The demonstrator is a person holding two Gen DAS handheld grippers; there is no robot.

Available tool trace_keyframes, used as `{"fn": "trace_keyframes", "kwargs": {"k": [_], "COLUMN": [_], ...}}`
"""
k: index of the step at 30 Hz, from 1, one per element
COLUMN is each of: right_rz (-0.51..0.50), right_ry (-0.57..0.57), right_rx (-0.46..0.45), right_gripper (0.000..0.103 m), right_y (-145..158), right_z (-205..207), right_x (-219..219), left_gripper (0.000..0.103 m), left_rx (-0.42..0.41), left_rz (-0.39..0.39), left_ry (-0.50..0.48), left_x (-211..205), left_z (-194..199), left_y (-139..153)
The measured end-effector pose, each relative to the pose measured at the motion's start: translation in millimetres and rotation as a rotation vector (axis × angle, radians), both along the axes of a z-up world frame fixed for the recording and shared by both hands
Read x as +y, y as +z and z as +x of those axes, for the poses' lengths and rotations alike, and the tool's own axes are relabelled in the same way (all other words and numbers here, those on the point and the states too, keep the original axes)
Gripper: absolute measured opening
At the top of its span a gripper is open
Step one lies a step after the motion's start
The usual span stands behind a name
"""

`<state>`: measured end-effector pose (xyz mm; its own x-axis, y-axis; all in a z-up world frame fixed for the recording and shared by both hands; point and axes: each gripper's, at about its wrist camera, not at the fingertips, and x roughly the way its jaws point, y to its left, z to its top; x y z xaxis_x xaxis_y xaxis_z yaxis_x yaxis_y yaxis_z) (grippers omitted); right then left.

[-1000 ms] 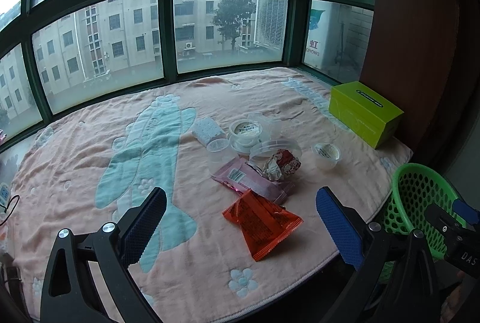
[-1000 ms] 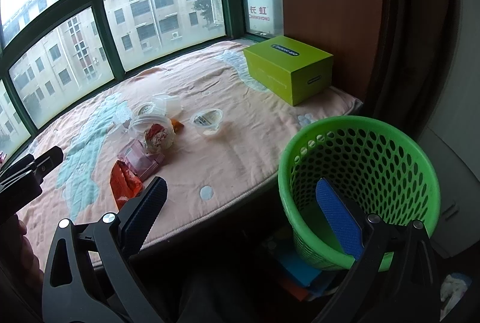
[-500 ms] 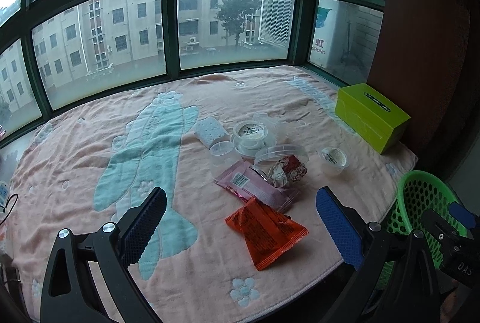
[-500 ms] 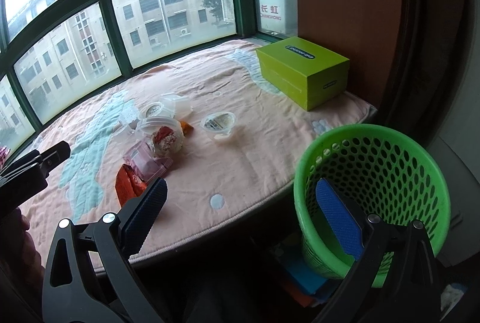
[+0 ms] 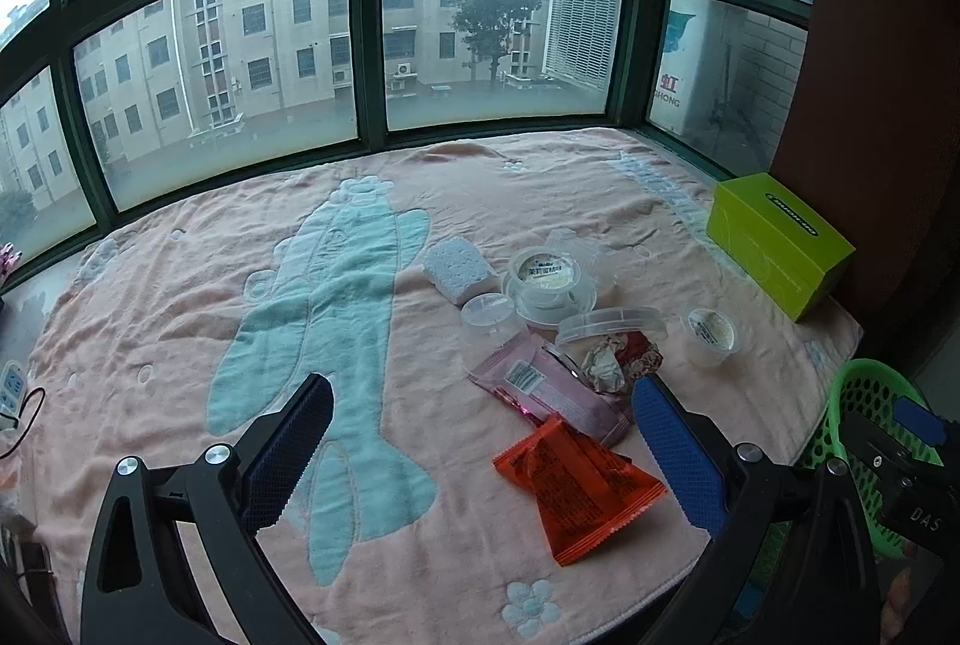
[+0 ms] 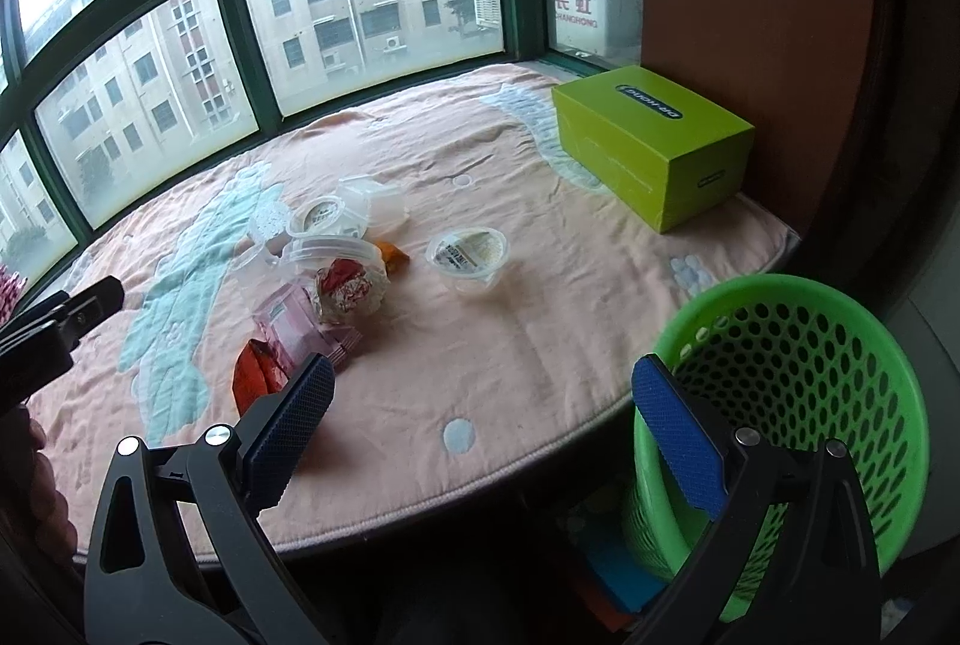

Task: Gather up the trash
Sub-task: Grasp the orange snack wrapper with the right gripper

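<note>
Trash lies in a cluster on a pink blanket (image 5: 180,321): an orange snack packet (image 5: 576,477), a pink wrapper (image 5: 546,387), a crumpled red-white wrapper (image 5: 618,354) under a clear lid, several clear plastic cups (image 5: 549,276) and a lone pudding cup (image 5: 711,333). My left gripper (image 5: 480,447) hovers open just short of the orange packet (image 6: 258,375), holding nothing. My right gripper (image 6: 483,423) is open and empty over the blanket's front edge, with a green mesh basket (image 6: 798,375) behind its right finger. The pudding cup (image 6: 468,255) sits ahead of it.
A lime-green box (image 5: 777,249) (image 6: 654,150) stands at the far right by a brown wall. Dark-framed windows run behind the platform. The basket (image 5: 864,405) stands on the floor off the platform's right edge. A white foam block (image 5: 456,267) lies by the cups. A power strip (image 5: 12,387) sits far left.
Both grippers have moved forward and up toward the platform; the trash and the green box look larger and nearer. The basket has slid toward the lower right. Nothing was picked up.
</note>
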<state>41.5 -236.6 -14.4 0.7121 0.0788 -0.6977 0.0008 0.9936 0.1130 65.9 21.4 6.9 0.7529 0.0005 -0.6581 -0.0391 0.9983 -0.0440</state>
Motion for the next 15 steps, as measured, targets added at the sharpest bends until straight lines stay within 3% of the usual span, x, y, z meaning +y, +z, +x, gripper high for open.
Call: {"fn": "trace_keyframes", "kwargs": {"k": [8, 15], "right_rz": [0.030, 0.029], "right_ry": [0.103, 0.242], "right_rx": [0.026, 0.058], "right_gripper": [0.098, 0.098], "right_y": [-9, -25], "right_z": [15, 18], "right_x": [24, 70], "left_gripper": [0.097, 0.097], "left_rx": [0.015, 0.029], "left_rz": [-0.008, -0.017], "left_ry": [0.063, 0.113], "left_x": [27, 52], "left_z": [13, 17], "left_y": [-2, -7]}}
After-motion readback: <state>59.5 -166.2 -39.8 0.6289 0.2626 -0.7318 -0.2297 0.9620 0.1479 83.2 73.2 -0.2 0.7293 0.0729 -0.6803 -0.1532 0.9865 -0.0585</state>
